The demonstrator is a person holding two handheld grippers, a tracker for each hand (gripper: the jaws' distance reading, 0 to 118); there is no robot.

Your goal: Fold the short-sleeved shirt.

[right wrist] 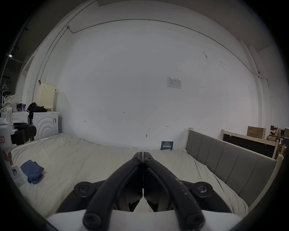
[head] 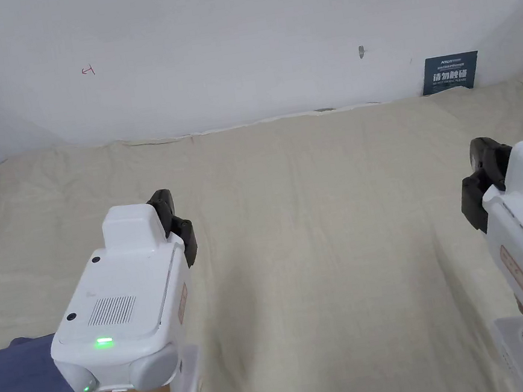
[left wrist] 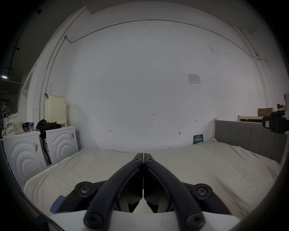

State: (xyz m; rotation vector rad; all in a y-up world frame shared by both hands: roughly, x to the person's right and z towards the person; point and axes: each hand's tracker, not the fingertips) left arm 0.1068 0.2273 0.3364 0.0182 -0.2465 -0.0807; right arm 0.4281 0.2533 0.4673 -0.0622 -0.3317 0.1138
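Over the beige bed [head: 319, 228], both tools closed and empty, blue shirt [head: 19, 385] beside left tool [head: 175, 221]

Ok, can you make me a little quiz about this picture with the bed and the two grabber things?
1. True or false: the blue shirt lies spread flat in the middle of the bed.
2. Which is nearer the shirt: A) the left gripper or B) the right gripper?
3. Fill in: the jaws of both grippers are ____.

Key:
1. False. It lies bunched near the bed's left edge.
2. A.
3. Shut, with nothing held between them, as each gripper view shows.
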